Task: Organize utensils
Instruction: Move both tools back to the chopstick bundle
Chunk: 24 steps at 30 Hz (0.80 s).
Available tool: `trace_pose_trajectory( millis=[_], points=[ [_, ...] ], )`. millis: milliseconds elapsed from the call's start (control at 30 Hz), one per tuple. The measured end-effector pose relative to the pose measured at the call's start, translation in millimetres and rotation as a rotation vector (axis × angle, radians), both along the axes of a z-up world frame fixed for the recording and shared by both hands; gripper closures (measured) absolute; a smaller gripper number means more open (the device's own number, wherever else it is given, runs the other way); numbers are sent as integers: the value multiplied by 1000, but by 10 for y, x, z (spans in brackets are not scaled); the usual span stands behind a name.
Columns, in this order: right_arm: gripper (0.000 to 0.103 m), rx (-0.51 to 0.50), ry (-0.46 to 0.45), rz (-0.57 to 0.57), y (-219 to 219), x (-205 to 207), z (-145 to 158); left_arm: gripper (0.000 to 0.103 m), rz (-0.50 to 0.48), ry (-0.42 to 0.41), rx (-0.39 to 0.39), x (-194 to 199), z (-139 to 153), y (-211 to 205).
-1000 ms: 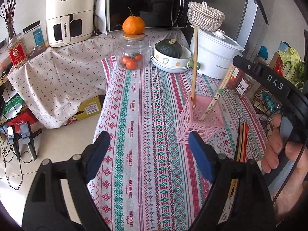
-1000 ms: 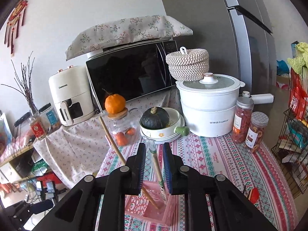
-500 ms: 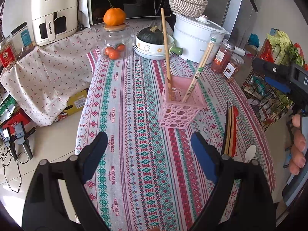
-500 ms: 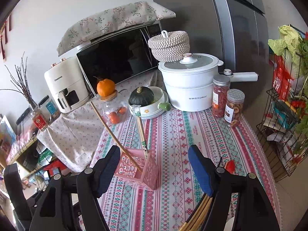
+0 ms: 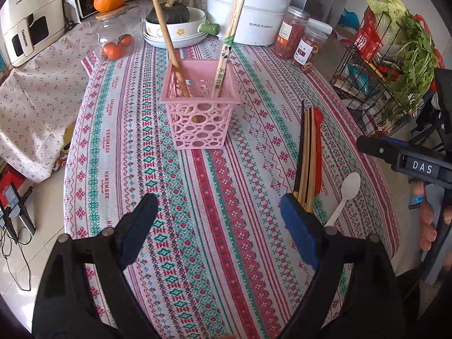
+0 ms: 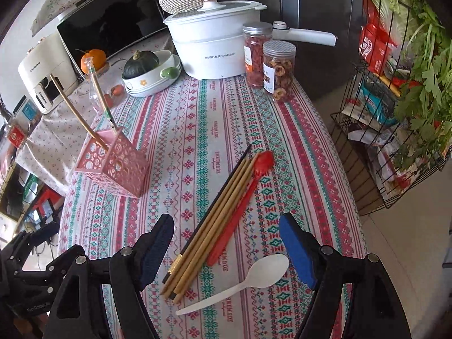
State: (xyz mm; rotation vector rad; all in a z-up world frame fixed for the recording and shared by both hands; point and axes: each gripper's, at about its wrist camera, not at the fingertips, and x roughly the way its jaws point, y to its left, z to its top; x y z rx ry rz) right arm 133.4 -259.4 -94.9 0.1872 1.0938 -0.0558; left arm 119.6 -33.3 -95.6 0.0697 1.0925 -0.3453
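Patterned tablecloth (image 6: 203, 130) covers the table by the fridge (image 6: 310, 0); both grippers' fingers (image 5: 296, 223) gape wide, empty.

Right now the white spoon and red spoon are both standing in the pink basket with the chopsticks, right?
Not quite. The white spoon and red spoon lie flat on the tablecloth; the pink basket holds only chopsticks, as the right wrist view shows.

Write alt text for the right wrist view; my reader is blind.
An open claw hovers over chopsticks, a red spoon and a white spoon lying on a patterned tablecloth. To the left, a pink basket holds two more sticks.
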Motion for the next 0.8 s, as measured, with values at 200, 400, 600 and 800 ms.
trace_pose_trajectory(
  millis=[200, 400, 600, 800],
  points=[
    [25, 87, 147, -26, -354, -74, -386, 15, -41, 33, 1, -13, -73, -226],
    [34, 151, 241, -55, -563, -121, -682, 15, -89, 48, 9, -33, -121, -390],
    [54, 237, 282, -84, -641, -141, -897, 15, -122, 50, 15, -44, -143, -504],
    [91, 306, 264, -100, -669, -128, -947, 26, -142, 46, 19, -24, -138, -610]
  ],
)
